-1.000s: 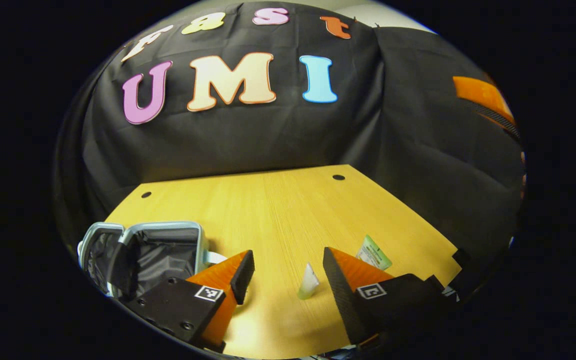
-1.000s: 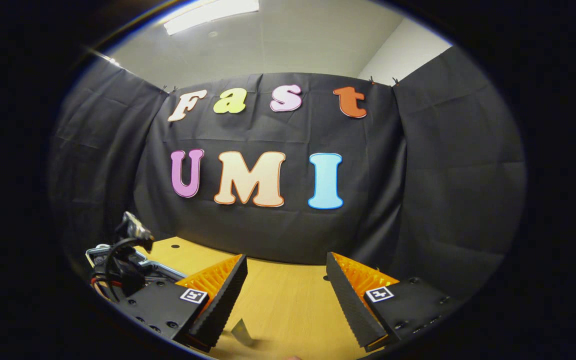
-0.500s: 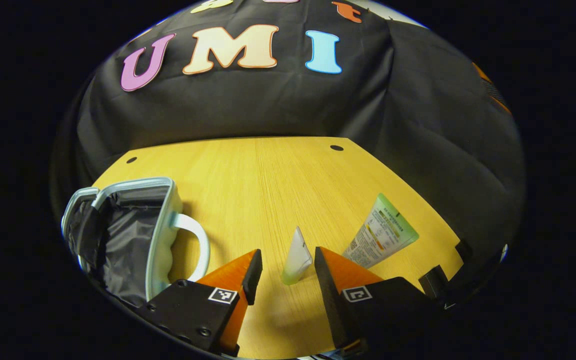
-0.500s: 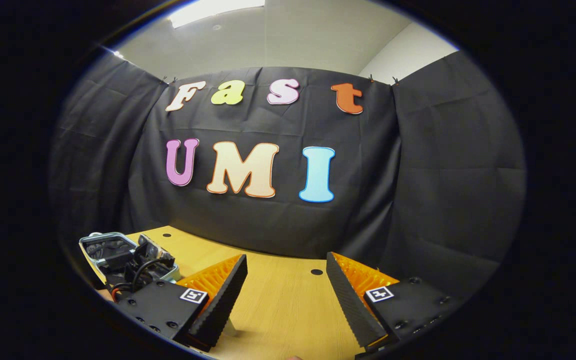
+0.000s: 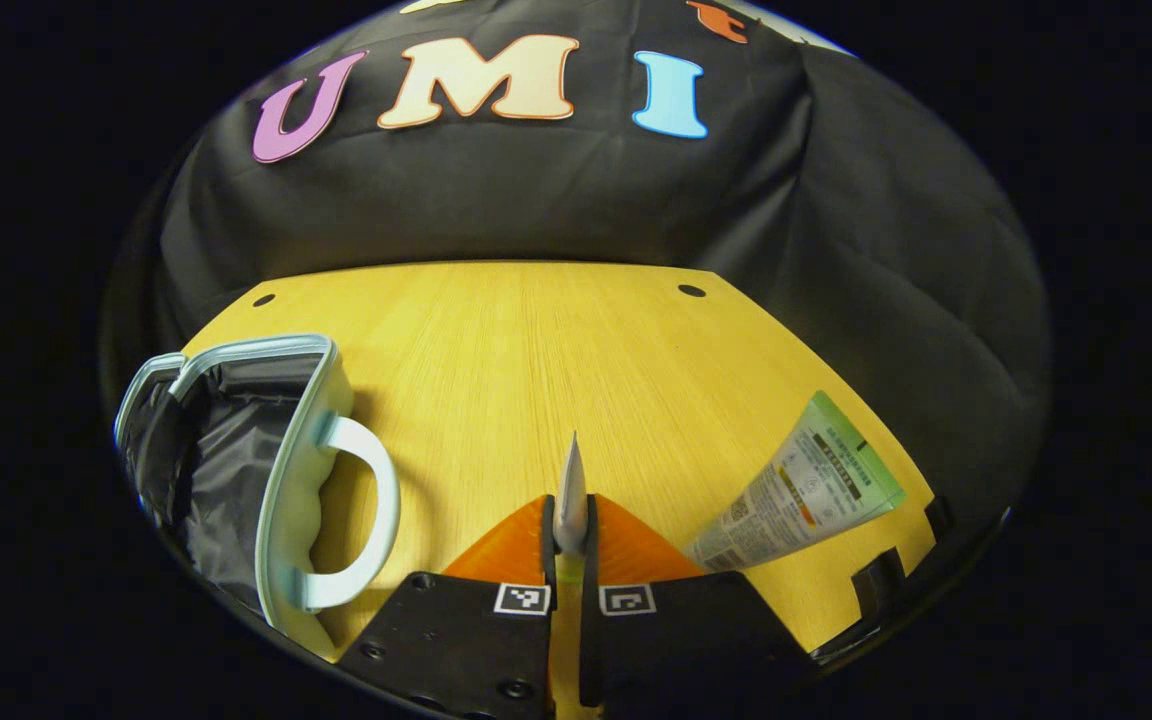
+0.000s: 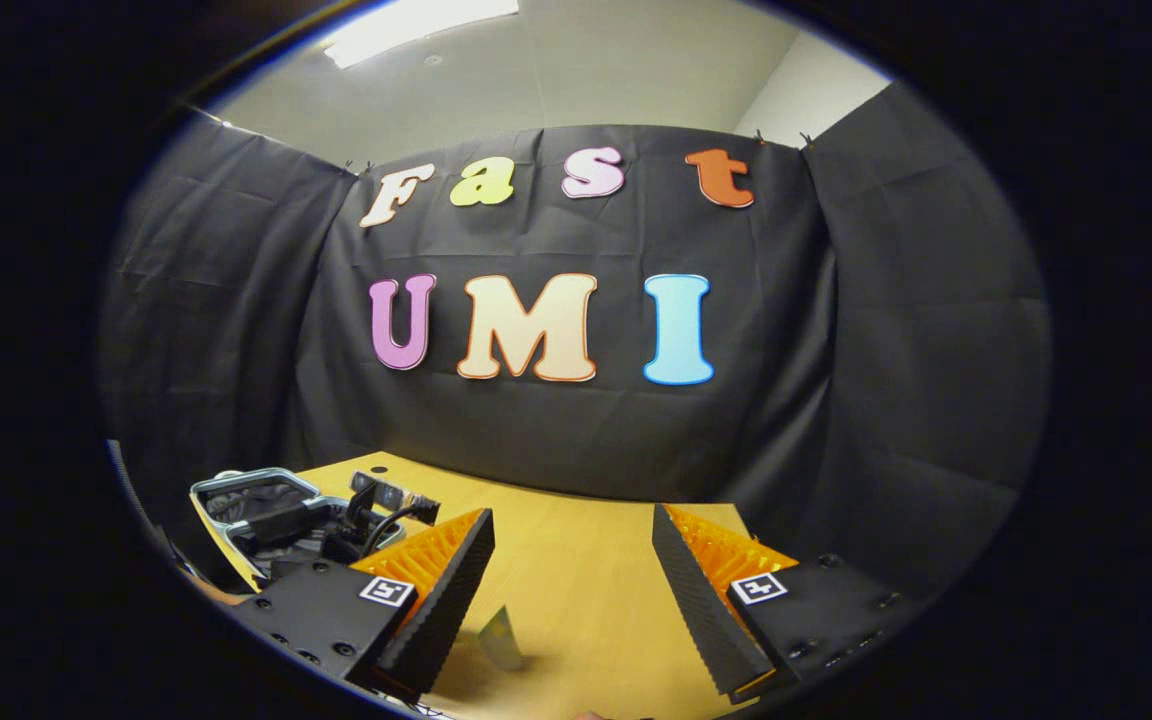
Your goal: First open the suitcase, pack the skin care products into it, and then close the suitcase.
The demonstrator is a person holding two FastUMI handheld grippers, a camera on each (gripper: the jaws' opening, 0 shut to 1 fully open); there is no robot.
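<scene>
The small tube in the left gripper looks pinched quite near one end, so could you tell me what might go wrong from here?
1. The left gripper is shut on the small tube near one end only, so the tube may pivot or slip during transfer.
2. The open suitcase sits at the table's near edge; bumping its handle could shift it.
3. The green tube lies close beside the gripper and might get nudged.

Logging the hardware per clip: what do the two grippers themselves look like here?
Both match. Each gripper, left and right, has two wedge-shaped fingers on black blocks with screws, and each block carries a small square black-and-white marker. The right fingers' inner faces are ribbed like saw teeth. In the right gripper view, black cables sit on the other gripper's body.
</scene>
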